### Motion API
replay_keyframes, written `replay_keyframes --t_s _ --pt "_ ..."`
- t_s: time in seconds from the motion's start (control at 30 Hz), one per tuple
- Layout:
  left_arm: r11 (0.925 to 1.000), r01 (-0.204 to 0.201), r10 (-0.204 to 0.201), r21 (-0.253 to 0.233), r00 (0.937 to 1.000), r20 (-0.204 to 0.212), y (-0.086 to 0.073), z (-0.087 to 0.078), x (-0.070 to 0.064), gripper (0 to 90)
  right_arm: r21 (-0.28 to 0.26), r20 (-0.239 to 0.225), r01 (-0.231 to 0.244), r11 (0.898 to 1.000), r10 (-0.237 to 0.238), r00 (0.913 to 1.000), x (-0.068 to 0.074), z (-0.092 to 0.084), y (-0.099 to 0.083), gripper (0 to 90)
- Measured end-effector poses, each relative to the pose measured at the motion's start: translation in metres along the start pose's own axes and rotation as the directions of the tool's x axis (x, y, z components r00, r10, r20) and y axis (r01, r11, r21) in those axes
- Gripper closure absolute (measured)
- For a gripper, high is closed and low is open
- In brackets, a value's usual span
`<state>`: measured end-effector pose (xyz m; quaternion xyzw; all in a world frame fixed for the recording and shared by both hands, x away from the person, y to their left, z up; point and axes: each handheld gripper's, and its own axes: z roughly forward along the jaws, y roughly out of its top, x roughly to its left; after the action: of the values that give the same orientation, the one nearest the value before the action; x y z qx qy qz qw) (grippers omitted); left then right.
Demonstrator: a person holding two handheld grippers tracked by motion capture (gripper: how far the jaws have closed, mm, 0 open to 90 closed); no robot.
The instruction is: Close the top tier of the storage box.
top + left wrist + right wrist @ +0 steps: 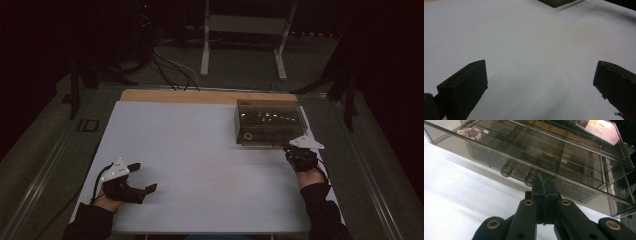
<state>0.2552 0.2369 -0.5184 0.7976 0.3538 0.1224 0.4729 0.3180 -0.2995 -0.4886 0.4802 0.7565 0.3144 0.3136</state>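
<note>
Smoked acrylic drawer box (564,162) sat unopened; right gripper (543,185), clenched empty, nosed its handle (519,173); left gripper (541,85) idled released.

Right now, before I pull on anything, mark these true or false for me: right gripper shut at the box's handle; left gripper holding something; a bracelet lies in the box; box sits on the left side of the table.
1. The right gripper is shut, its tips at the handle of the box. True.
2. The left gripper holds something. False: its jaws stand wide open over the bare table.
3. A bead bracelet lies in the box. True.
4. The box sits on the table's left side. False: it is at the far right.
</note>
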Motion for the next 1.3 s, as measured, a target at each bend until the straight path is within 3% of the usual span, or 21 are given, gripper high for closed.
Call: replay_keyframes --t_s 1.3 --pt "1.0000 -0.005 0.005 0.008 1.0000 0.004 0.000 0.001 -0.001 0.9 0.001 0.000 -0.010 1.000 0.010 1.0000 -0.001 0.013 0.013 90.0"
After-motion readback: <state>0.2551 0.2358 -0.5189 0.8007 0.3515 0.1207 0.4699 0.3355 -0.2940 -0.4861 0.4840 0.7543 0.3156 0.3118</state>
